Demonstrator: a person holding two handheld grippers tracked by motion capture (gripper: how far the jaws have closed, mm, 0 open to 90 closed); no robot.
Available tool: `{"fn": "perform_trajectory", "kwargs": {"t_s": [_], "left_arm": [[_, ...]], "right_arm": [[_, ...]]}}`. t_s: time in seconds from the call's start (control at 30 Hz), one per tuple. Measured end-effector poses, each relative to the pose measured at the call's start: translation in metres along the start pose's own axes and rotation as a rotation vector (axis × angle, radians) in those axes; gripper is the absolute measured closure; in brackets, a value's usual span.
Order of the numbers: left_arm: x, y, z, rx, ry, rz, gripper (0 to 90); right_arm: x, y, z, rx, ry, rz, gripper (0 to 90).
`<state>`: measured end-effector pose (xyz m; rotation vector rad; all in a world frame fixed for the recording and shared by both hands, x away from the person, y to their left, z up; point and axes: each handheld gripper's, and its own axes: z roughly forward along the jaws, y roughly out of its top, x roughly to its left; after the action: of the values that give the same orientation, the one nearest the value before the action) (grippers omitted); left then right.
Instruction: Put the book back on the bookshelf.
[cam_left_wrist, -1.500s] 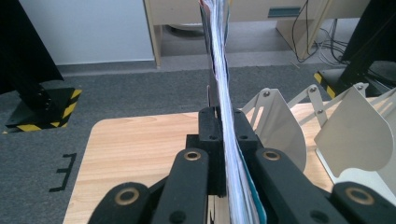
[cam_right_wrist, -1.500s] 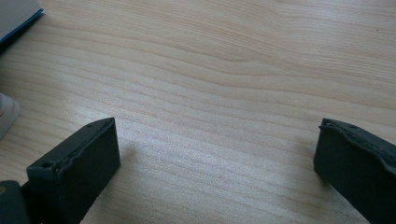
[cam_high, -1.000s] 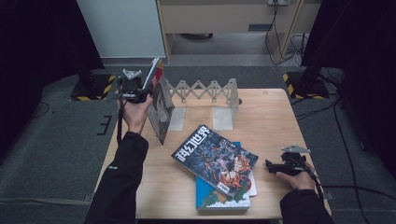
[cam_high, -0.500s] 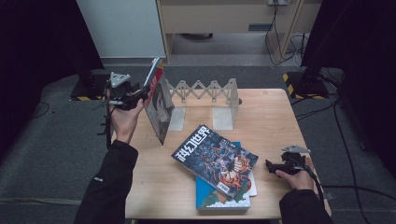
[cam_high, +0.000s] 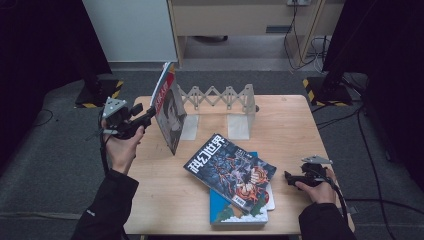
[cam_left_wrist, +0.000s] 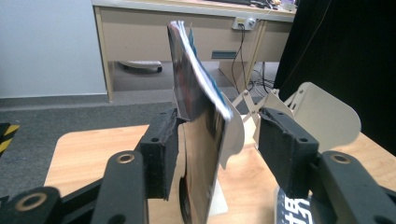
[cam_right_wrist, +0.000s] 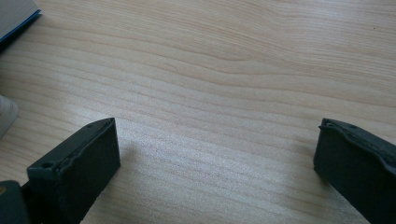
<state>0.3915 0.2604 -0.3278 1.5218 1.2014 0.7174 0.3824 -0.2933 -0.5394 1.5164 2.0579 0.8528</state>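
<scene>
At the left edge of the table in the high view, the left gripper (cam_high: 148, 116) has just been opening its jaws; the upright magazine with a dark portrait cover (cam_high: 169, 114) stands between them, touching one pad, free of the other. It leans on the white accordion-style metal book rack (cam_high: 227, 102) at the light wooden table (cam_high: 295, 125)'s upper middle. Lower right, the right gripper (cam_high: 288, 177) rests spread wide, beside the flat stacked colourful magazines (cam_high: 231, 172).

place: lab or office | signs: black curtains (cam_high: 45, 45), hazard-taped stand feet (cam_high: 97, 95), desk (cam_high: 240, 20), wall socket (cam_left_wrist: 243, 22)
</scene>
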Motion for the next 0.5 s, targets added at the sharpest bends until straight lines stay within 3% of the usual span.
{"fn": "perform_trajectory", "kwargs": {"t_s": [0.23,0.27,0.4,0.5], "left_arm": [[-0.006,-0.037,-0.005,0.033,-0.044,-0.005,40.2],[-0.007,-0.042,-0.004,0.040,-0.048,-0.006,38.4],[-0.009,-0.069,0.000,0.068,-0.073,-0.003,33.9],[-0.009,-0.079,0.001,0.077,-0.076,0.001,34.0]], "right_arm": [[0.001,-0.001,-0.001,-0.008,-0.009,-0.003,2.7],[0.001,0.000,-0.002,-0.006,-0.010,-0.001,7.2],[0.000,0.001,-0.005,0.006,-0.008,0.000,11.6],[0.001,0.002,-0.006,0.012,-0.009,0.004,13.7]]}}
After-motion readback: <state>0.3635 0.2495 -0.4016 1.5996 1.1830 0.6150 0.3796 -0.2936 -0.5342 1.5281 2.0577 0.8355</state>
